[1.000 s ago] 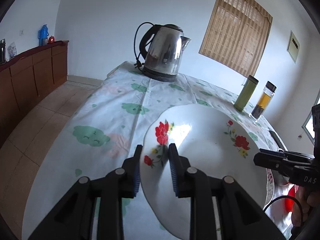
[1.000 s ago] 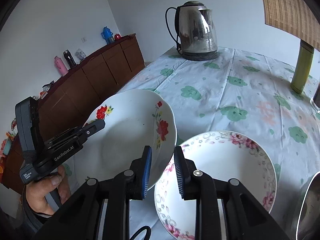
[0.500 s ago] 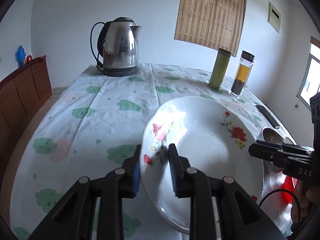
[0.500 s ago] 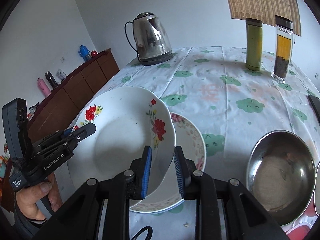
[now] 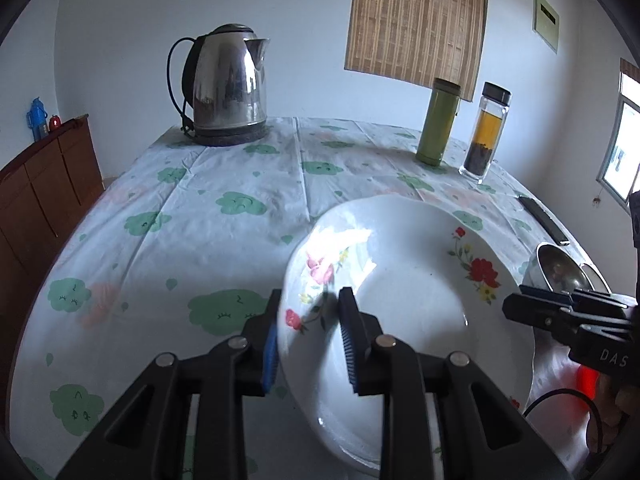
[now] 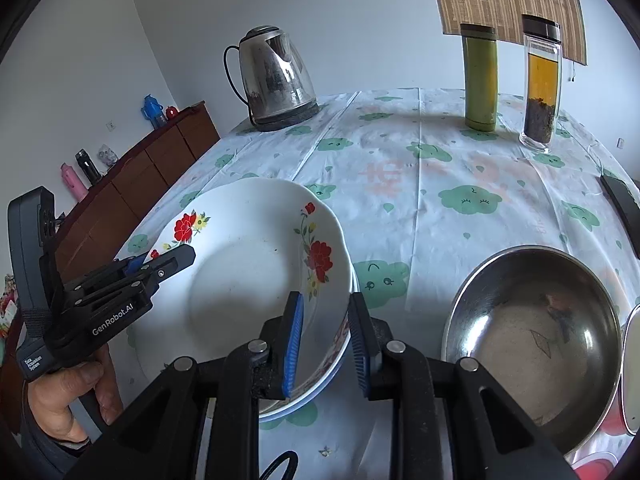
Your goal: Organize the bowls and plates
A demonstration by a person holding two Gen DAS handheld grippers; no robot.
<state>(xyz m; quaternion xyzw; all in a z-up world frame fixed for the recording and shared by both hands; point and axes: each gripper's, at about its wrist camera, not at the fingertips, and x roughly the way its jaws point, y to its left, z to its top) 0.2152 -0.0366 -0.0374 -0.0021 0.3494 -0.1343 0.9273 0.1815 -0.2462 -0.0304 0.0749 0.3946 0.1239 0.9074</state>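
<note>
A white plate with red flowers (image 5: 420, 300) (image 6: 248, 280) is held by both grippers. My left gripper (image 5: 308, 340) is shut on its left rim; it shows from the side in the right wrist view (image 6: 160, 260). My right gripper (image 6: 326, 344) is shut on the plate's right rim; it shows at the right of the left wrist view (image 5: 520, 308). The plate sits over a second plate with a pink floral rim (image 6: 340, 340), mostly hidden beneath it. A steel bowl (image 6: 532, 344) stands to the right.
A steel kettle (image 5: 224, 88) stands at the table's far left. A green flask (image 5: 438, 120) and a tea bottle (image 5: 486, 132) stand at the far right. A dark remote (image 6: 624, 208) lies at the right edge. A wooden sideboard (image 5: 44, 192) is to the left.
Both grippers carried the flowered plate to the right and down, over the pink-rimmed plate, which is now almost fully covered.
</note>
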